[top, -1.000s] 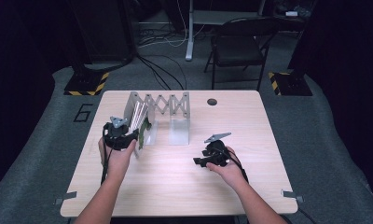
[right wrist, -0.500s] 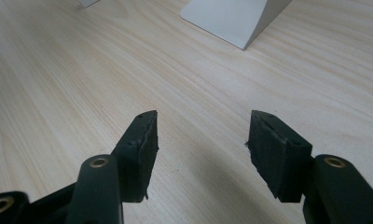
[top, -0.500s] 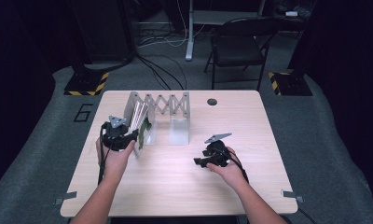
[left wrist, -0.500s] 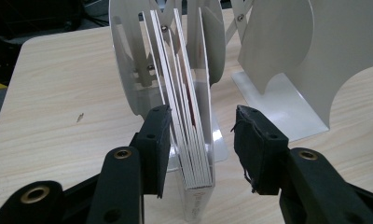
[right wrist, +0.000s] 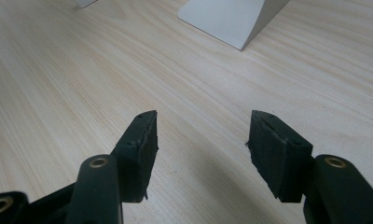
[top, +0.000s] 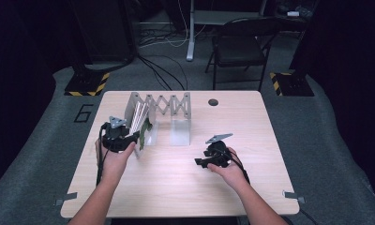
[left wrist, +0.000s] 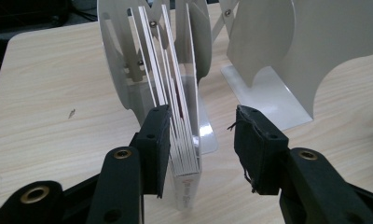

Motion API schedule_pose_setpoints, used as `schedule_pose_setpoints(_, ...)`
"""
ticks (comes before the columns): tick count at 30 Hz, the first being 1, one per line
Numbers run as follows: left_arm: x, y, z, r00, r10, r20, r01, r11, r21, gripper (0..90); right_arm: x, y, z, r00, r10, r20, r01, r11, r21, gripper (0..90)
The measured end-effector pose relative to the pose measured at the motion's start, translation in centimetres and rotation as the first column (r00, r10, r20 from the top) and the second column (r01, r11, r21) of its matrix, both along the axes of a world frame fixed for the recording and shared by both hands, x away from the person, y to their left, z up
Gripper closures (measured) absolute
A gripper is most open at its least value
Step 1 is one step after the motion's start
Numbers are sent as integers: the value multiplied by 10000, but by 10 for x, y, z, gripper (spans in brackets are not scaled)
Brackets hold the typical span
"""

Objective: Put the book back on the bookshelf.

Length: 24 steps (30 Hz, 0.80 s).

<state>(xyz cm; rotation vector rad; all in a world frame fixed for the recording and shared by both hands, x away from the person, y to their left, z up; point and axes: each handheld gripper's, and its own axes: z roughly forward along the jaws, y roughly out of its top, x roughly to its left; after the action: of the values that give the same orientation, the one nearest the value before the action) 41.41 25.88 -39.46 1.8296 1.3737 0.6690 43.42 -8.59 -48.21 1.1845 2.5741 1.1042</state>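
A: Start at the left gripper. What are its jaws doing?

B: They stand partly apart. A thin white book with a red mark on its cover stands upright between them, hard against the left-hand pad; the other pad is clear of it with a gap left over. So I'd say the book isn't clamped.

A: And further out from that gripper?

B: Straight ahead, the book's pages run away from the jaws into a pale grey metal expanding book rack with rounded dividers. The book sits in the slot at one end of that rack. Its long axis points forward along the jaws, its spine edge at the gripper end.

A: So which hand is closer to it?

B: The left, plainly. From the high view the left gripper is right at the rack's near end, while the right gripper lies well apart, low over the light wooden tabletop.

A: State of the right one?

B: Jaws partly open, nothing between them, just bare wood grain beneath. A corner of the rack's base lies ahead of it.

A: The next move?

B: I'd judge it turns on that forward axis: either sliding the book deeper or closing to draw it back.
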Motion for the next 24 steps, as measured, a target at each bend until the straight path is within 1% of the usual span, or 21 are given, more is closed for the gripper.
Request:
schedule_pose_setpoints(3,-2,0,2,9998,-135,-114,135,9999,-57,562,0,0,0,10000,8,4,-8,10000,-22,422)
schedule_pose_setpoints(5,-3,1,4,9996,-213,-170,212,9998,-59,562,1,-1,-1,9998,9,222,-10,10000,27,422)
schedule_pose_setpoints(6,-4,2,5,9996,-249,-167,248,9997,-66,562,0,-1,0,10000,-78,63,77,10000,29,422)
schedule_pose_setpoints(12,-12,5,12,9987,-471,-204,468,9988,-116,560,1,-1,0,9999,-105,81,105,9999,-4,422)
schedule_pose_setpoints(15,-17,7,15,9983,-548,-172,544,9983,-204,559,0,-1,0,9999,-107,129,107,9999,13,422)
schedule_pose_setpoints(16,-18,8,16,9977,-620,-262,616,9980,-169,559,0,-1,0,9999,-93,136,93,10000,10,422)
schedule_pose_setpoints(17,-20,7,16,9980,-598,-182,595,9981,-188,558,0,-1,0,9999,-68,142,68,10000,-4,422)
schedule_pose_setpoints(19,-23,9,17,9967,-764,-291,759,9970,-163,558,0,-1,0,9999,-67,135,68,10000,-17,422)
schedule_pose_setpoints(20,-24,9,17,9970,-735,-231,730,9971,-208,557,0,-1,0,9999,-72,131,72,10000,-18,422)
schedule_pose_setpoints(22,-28,10,17,9961,-835,-281,830,9964,-183,557,0,-1,1,9998,-137,125,137,9999,20,421)
schedule_pose_setpoints(23,-29,11,16,9960,-856,-257,852,9962,-178,557,1,-2,0,9997,-61,229,61,10000,8,421)
schedule_pose_setpoints(24,-31,12,16,9953,-913,-333,906,9956,-221,557,0,-1,1,9998,-146,97,146,9999,-2,421)
